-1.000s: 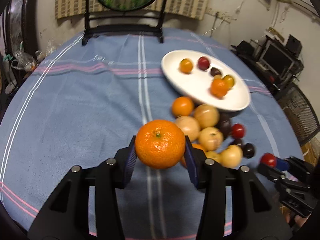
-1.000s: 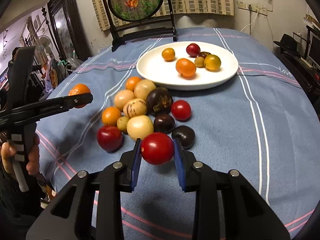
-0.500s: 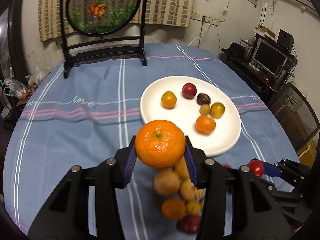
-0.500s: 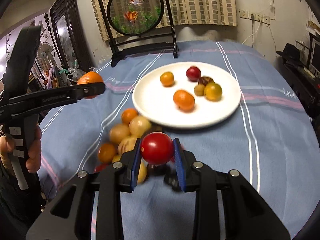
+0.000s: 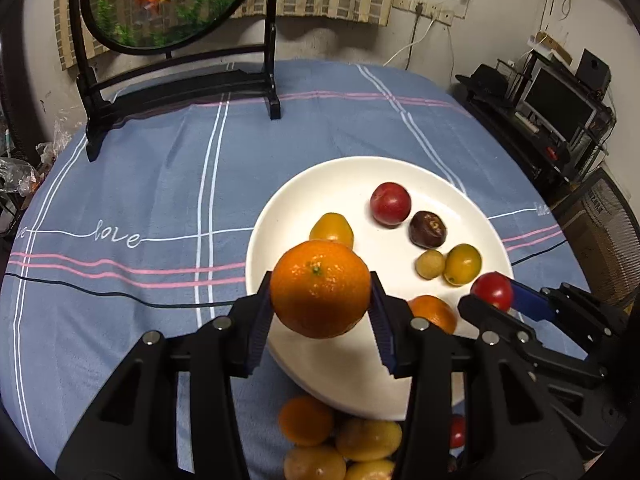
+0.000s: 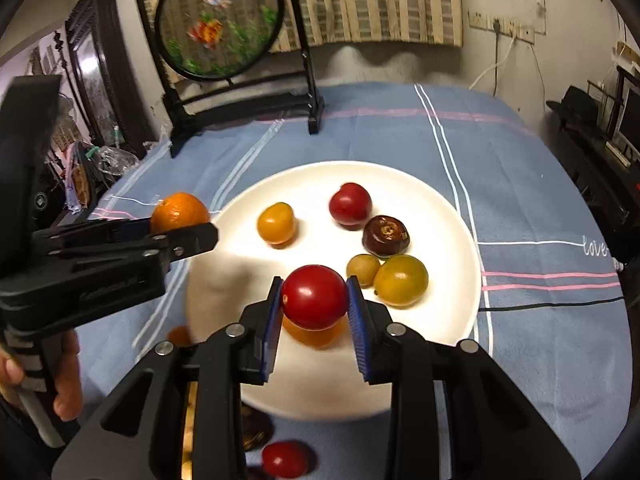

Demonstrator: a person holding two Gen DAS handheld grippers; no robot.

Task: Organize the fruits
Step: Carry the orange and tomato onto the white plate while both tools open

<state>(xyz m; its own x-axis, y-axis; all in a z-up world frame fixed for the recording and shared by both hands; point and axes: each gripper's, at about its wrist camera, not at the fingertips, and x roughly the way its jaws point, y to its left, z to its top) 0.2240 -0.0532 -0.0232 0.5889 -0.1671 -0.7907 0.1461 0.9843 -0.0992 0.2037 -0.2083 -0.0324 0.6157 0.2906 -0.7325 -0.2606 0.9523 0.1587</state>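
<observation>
My left gripper (image 5: pixel 320 312) is shut on an orange mandarin (image 5: pixel 320 288) and holds it above the near left rim of the white plate (image 5: pixel 320 184). My right gripper (image 6: pixel 314 320) is shut on a red tomato (image 6: pixel 314 296) above the plate (image 6: pixel 440 320). The plate holds several small fruits: a red one (image 6: pixel 350 205), a dark one (image 6: pixel 386 236), yellow ones (image 6: pixel 400 280) and an orange one (image 6: pixel 316 334) under the tomato. Loose fruits (image 5: pixel 340 440) lie on the cloth in front of the plate.
The table has a blue striped cloth (image 5: pixel 160 200). A black-framed round screen (image 5: pixel 168 0) stands at the far edge. Shelves with electronics (image 5: pixel 560 112) stand to the right of the table.
Both grippers have moved forward with their fruits, from over the loose pile to over the plate. Their grip has not changed.
</observation>
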